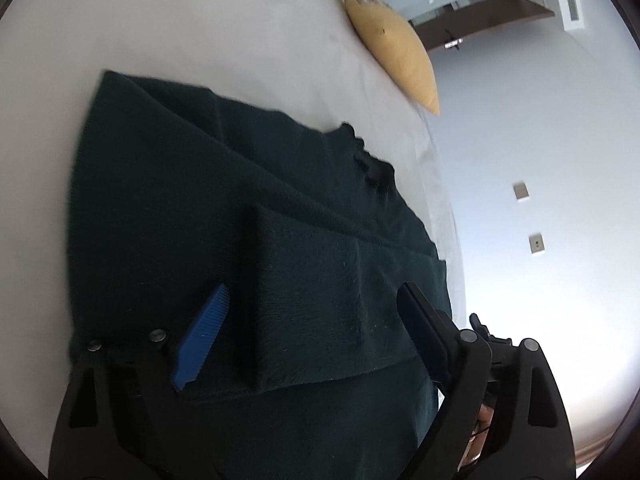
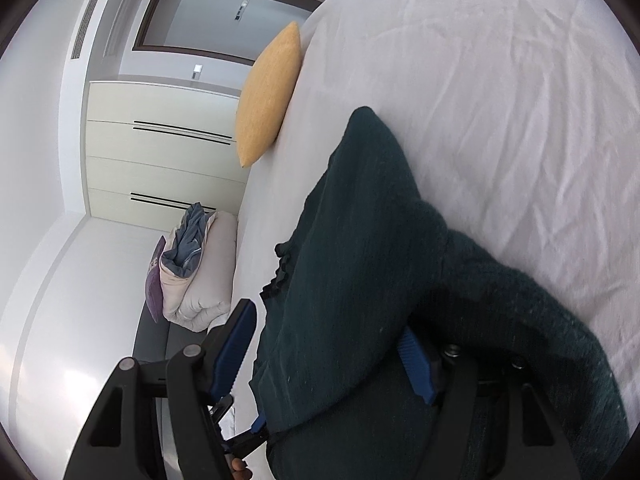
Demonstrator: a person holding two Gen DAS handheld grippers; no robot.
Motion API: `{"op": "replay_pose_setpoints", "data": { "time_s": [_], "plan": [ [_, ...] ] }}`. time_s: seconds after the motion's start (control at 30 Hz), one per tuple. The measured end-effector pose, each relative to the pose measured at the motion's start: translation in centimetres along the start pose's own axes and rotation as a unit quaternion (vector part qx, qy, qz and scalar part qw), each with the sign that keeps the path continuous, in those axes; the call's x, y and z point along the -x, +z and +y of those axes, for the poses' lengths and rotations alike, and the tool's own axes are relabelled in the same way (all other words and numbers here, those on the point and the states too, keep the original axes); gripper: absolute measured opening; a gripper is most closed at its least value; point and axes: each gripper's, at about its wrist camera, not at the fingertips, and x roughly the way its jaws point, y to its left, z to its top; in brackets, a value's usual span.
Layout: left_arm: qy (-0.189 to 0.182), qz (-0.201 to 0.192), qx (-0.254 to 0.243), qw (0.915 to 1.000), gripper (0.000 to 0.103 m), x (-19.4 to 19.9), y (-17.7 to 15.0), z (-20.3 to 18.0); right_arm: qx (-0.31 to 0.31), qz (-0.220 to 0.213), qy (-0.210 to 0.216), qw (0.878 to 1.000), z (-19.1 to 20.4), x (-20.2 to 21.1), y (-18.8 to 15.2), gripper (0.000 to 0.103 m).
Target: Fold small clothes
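Note:
A dark green knitted garment [image 1: 224,216] lies spread on the white bed [image 1: 200,32], with a folded strip across its near part. My left gripper [image 1: 314,300] is open, its fingers wide apart just above that folded strip, holding nothing. In the right wrist view the same garment [image 2: 360,280] lies bunched between the fingers of my right gripper [image 2: 328,328]. The jaws stand wide apart, and cloth drapes over the right finger [image 2: 416,364].
A yellow pillow [image 1: 394,42] stands at the far edge of the bed; it also shows in the right wrist view [image 2: 268,92]. A pile of bedding [image 2: 200,272] lies beside the bed. White drawers [image 2: 160,152] and a doorway stand behind. The other gripper's tip [image 1: 486,330] shows at the right.

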Motion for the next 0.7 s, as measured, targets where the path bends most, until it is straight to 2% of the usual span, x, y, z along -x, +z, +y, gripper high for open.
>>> {"op": "replay_pose_setpoints", "data": {
  "time_s": [0.07,0.13,0.2,0.23,0.33,0.47,0.7],
  "plan": [
    [0.012,0.006,0.003,0.9999,0.065,-0.5,0.0,-0.1,0.000,0.002,0.003,1.000,-0.2,0.2,-0.2,0.071],
    [0.029,0.017,0.002,0.9995,0.030,-1.2,0.2,-0.2,-0.002,0.003,0.008,1.000,-0.3,0.5,-0.3,0.071],
    [0.037,0.023,-0.002,0.9991,0.014,-1.7,0.3,-0.1,-0.016,0.001,0.027,1.000,-1.0,1.1,-0.4,0.071],
    [0.037,0.024,-0.004,0.9990,0.010,-1.9,0.2,0.0,-0.028,-0.002,0.042,0.999,-1.4,1.5,-0.4,0.071],
    [0.028,0.017,0.002,0.9995,0.008,-2.2,0.4,0.3,-0.075,-0.010,0.091,0.993,-3.0,2.9,-0.3,0.073],
    [0.019,0.006,0.002,0.9998,0.007,-1.7,0.4,0.3,-0.118,-0.016,0.128,0.985,-3.8,4.0,-0.7,0.080],
    [0.016,-0.015,-0.005,0.9997,0.007,-0.6,0.9,-0.5,-0.123,-0.004,0.120,0.985,-3.1,2.8,-0.9,0.080]
  ]
}}
